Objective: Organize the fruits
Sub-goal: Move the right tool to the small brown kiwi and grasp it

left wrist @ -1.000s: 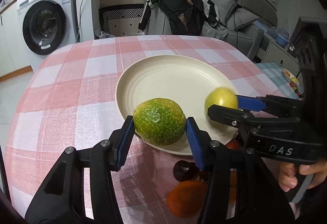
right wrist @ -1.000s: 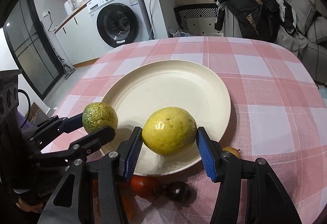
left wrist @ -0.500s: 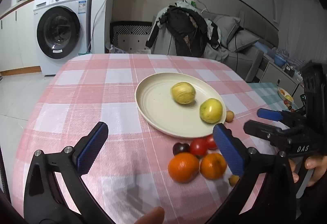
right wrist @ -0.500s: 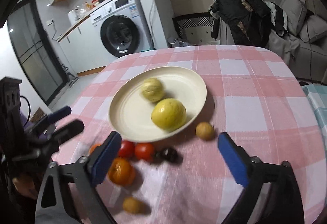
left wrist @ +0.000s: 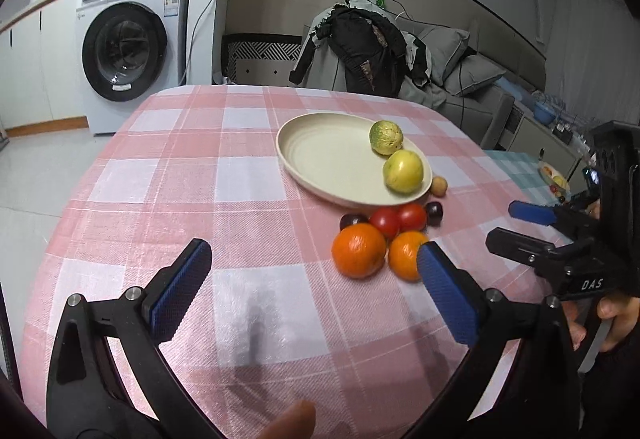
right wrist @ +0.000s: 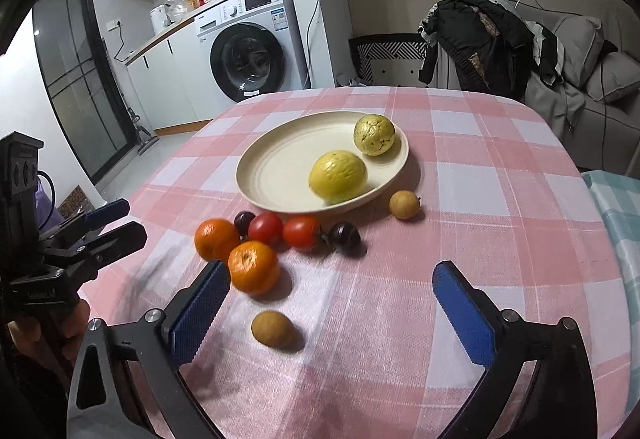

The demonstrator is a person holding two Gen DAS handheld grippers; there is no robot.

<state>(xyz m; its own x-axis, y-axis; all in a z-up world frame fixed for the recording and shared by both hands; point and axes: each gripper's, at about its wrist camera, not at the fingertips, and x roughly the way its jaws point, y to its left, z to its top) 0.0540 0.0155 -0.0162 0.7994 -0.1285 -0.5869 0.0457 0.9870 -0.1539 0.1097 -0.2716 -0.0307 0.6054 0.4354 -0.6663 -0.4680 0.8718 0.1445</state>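
- Both fruits, gripped a second ago, now lie on the plate (right wrist: 256,175): green one (left wrist: 385,137) behind yellow one (left wrist: 403,171).
- Left gripper (left wrist: 310,287) and right gripper (right wrist: 332,313) gape wide, empty, drawn back above the tablecloth (left wrist: 160,175).

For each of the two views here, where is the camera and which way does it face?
Left wrist: sits on the left gripper, looking down over the pink checked tablecloth toward the cream round plate; open blue-padded fingers frame it, right gripper at right.
Right wrist: sits on the right gripper, facing the same plate; left gripper at left.
Shared: plate, two yellow-green fruits, two oranges, white washing machine.
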